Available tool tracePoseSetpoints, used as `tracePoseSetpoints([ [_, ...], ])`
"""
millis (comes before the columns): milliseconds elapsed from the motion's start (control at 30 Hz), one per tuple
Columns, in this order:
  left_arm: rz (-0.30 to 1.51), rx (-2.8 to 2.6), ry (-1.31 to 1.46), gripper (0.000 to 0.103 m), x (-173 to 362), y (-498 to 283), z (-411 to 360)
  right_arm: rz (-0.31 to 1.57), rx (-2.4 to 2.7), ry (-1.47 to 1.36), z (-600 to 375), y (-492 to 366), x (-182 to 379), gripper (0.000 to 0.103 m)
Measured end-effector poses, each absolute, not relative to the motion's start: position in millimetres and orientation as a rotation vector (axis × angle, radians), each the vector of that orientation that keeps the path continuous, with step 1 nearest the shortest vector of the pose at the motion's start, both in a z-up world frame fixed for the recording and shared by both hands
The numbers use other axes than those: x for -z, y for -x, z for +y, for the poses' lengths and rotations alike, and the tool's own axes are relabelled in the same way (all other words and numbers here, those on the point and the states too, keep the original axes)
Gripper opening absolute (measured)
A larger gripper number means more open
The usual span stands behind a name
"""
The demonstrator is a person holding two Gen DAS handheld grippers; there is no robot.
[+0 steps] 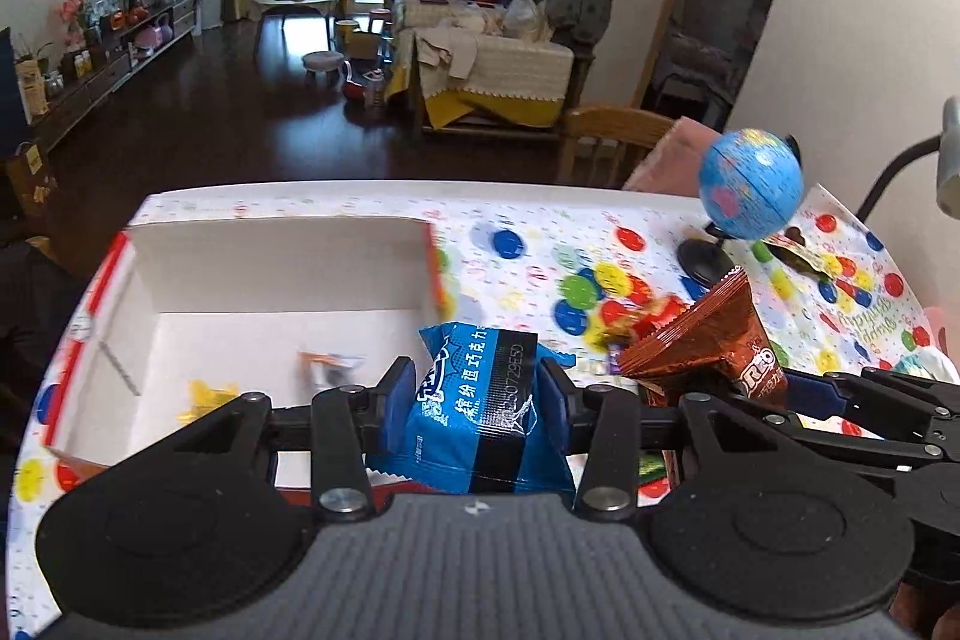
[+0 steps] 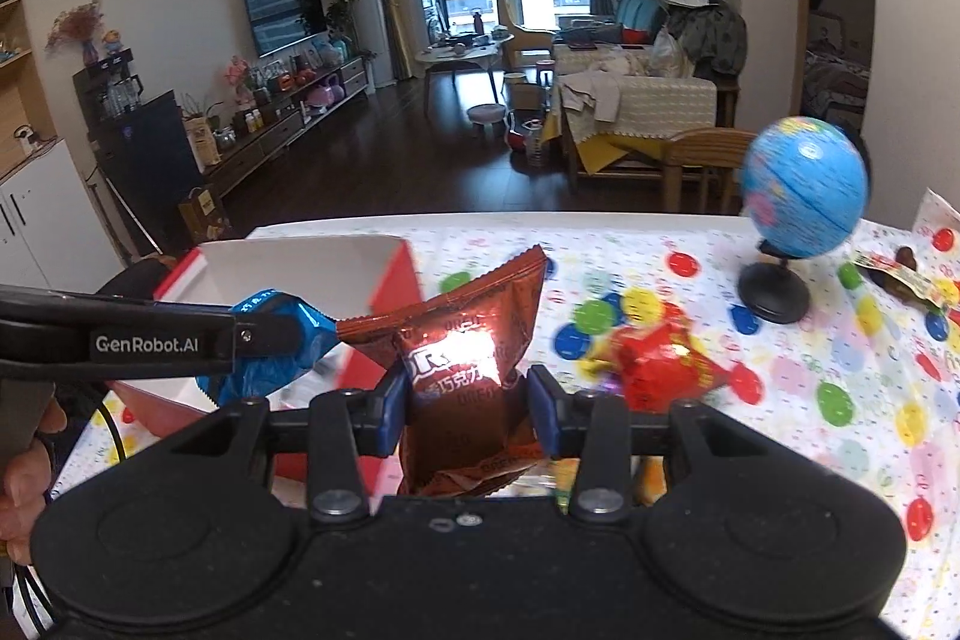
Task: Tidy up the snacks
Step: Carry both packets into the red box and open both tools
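Observation:
My left gripper [image 1: 477,394] is shut on a blue snack packet [image 1: 480,412] and holds it above the near right corner of the open red-and-white box [image 1: 270,280]. My right gripper [image 2: 470,403] is shut on a brown snack packet [image 2: 462,358], just right of the box [image 2: 288,274]. The brown packet [image 1: 714,346] and right gripper show at the right of the left wrist view. The left gripper and blue packet [image 2: 270,346] show at the left of the right wrist view. Small yellow [image 1: 207,397] and orange [image 1: 333,364] snacks lie in the box.
A globe on a black stand [image 2: 798,208] stands at the back right of the dotted tablecloth [image 2: 810,388]. A red wrapped snack [image 2: 660,364] lies right of my right gripper. More wrappers [image 2: 900,274] lie beyond the globe. A wooden chair [image 2: 702,160] stands behind the table.

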State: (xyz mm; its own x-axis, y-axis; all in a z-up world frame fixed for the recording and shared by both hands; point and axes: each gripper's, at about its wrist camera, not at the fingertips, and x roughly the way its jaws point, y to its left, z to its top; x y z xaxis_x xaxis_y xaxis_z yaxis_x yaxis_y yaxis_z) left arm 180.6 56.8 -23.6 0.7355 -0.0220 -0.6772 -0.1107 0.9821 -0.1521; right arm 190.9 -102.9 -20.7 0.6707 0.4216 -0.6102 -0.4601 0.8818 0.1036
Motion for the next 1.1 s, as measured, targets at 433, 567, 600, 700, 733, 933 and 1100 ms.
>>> tracePoseSetpoints([
  [433, 0.732, -0.122, 0.216, 0.044, 23.3, -162.6, 149.1, 0.689, -0.553, 0.089, -8.0, -195.4, 24.9, 0.040],
  [567, 0.734, -0.148, 0.219, 0.043, 27.8, -162.3, 173.2, 0.708, -0.559, 0.103, 18.7, -200.6, 33.1, 0.041],
  [600, 0.736, -0.153, 0.221, 0.043, 29.4, -163.4, 179.2, 0.712, -0.561, 0.108, 24.7, -201.5, 34.9, 0.041],
  [700, 0.752, -0.173, 0.221, 0.043, 38.1, -168.0, 194.4, 0.726, -0.568, 0.134, 41.2, -205.6, 42.0, 0.040],
  [733, 0.761, -0.178, 0.222, 0.043, 42.0, -169.9, 198.0, 0.733, -0.566, 0.140, 45.8, -207.9, 45.6, 0.041],
  [933, 0.806, -0.204, 0.226, 0.043, 67.0, -179.5, 216.2, 0.781, -0.560, 0.175, 74.0, -223.0, 70.5, 0.041],
  [1100, 0.843, -0.217, 0.226, 0.043, 87.1, -184.5, 225.2, 0.826, -0.554, 0.210, 91.1, -231.0, 90.5, 0.039],
])
